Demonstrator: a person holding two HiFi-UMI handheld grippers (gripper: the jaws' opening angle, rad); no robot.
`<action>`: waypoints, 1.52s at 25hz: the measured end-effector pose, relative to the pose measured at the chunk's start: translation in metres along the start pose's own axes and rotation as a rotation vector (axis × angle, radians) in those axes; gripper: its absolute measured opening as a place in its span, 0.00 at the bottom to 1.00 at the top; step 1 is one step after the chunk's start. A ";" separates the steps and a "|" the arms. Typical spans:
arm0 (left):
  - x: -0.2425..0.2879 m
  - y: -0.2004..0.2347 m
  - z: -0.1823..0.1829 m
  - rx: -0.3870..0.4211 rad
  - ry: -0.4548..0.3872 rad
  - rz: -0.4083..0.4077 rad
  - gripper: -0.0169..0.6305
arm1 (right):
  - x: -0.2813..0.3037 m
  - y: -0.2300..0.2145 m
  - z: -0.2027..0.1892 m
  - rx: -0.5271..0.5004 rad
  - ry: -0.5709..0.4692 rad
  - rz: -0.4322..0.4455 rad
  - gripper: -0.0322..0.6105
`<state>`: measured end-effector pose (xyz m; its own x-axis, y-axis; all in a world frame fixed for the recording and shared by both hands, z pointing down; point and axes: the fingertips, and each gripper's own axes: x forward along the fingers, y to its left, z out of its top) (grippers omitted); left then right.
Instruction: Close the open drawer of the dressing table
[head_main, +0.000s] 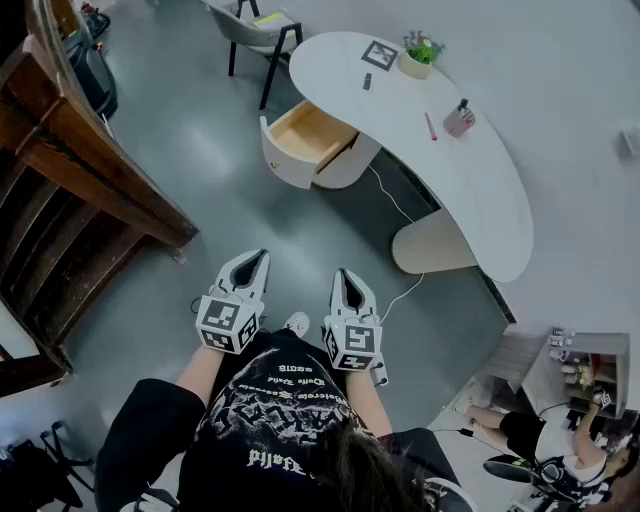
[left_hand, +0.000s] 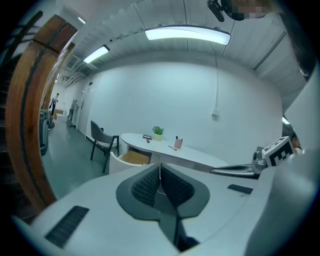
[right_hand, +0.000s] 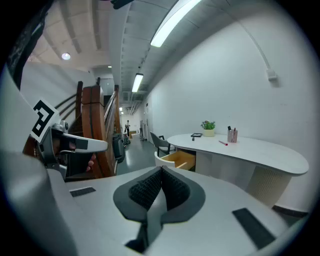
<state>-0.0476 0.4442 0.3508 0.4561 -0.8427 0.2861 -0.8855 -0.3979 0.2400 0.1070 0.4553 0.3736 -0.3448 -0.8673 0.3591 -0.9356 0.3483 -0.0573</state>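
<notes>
drawer (head_main: 285, 165) open, pot (head_main: 411, 67) holding plant (head_main: 423, 46); left hand-held gripper (head_main: 257, 260), right hand-held gripper (head_main: 345, 279) both clenched.

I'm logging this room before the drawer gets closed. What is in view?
dressing table: one, white, upper right along the wall
drawer: one, white, wooden inside, open at the table's end near the chair
chair: one, grey, beyond the drawer
potted plant: one, green, on the tabletop
holder: one, pink, on the tabletop
pen: one, red, beside the holder
cable: one, white, floor under the table
staircase: one, brown wood, left side
bystander: one, dark clothes, lower right corner
left gripper: one, white, shut, empty, low centre
right gripper: one, white, shut, empty, beside it
</notes>
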 end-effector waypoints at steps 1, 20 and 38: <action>0.000 0.000 0.001 -0.003 -0.004 0.002 0.07 | 0.001 0.001 -0.001 0.001 0.005 0.002 0.09; 0.003 -0.020 -0.018 -0.003 0.006 0.062 0.07 | -0.009 -0.019 -0.011 0.062 -0.027 0.053 0.09; 0.022 -0.018 -0.033 -0.039 0.042 0.015 0.07 | 0.004 -0.020 -0.014 0.042 0.013 0.061 0.09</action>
<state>-0.0189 0.4446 0.3835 0.4466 -0.8323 0.3285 -0.8886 -0.3697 0.2714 0.1253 0.4497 0.3889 -0.4008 -0.8401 0.3654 -0.9152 0.3853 -0.1180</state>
